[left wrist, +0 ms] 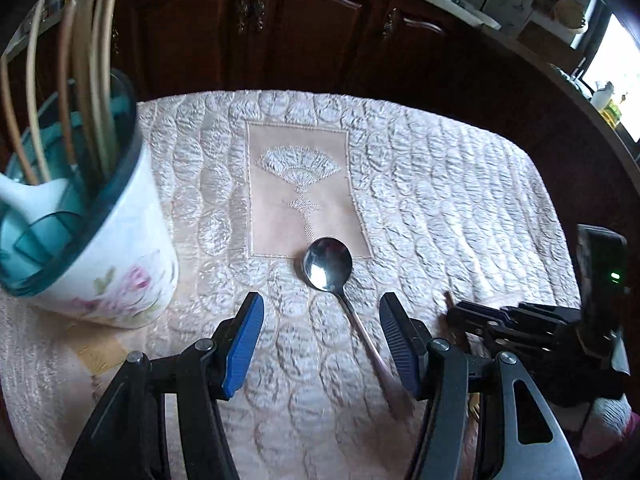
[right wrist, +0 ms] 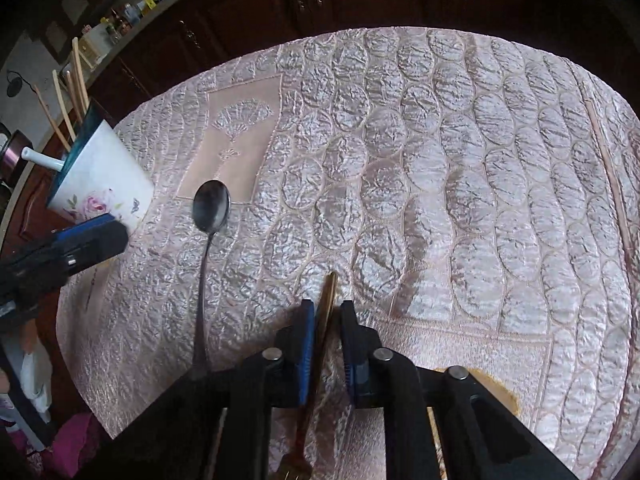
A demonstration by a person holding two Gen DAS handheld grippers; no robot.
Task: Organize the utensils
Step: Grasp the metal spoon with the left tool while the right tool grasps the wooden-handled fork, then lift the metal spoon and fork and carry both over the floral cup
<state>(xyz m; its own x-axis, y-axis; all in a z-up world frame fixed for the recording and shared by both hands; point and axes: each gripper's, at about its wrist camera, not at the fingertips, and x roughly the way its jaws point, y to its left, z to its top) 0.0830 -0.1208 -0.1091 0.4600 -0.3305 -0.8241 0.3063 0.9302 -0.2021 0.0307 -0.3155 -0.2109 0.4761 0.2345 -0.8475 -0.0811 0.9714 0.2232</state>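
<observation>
Left gripper [left wrist: 321,308] jaws wide, right gripper [right wrist: 326,312] jaws near-closed.

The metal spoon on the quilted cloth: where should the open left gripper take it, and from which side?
Grip the spoon at its thin handle, from above. It lies flat, handle running back between the left gripper's open fingers, so they can close across it; the bowl is too wide.

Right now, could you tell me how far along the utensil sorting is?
Several chopsticks and a white spoon already stand in the floral holder. The right tongs are closing around a brown utensil, grip unclear. The left tongs hang open over the metal spoon, which lies on the tablecloth.
</observation>
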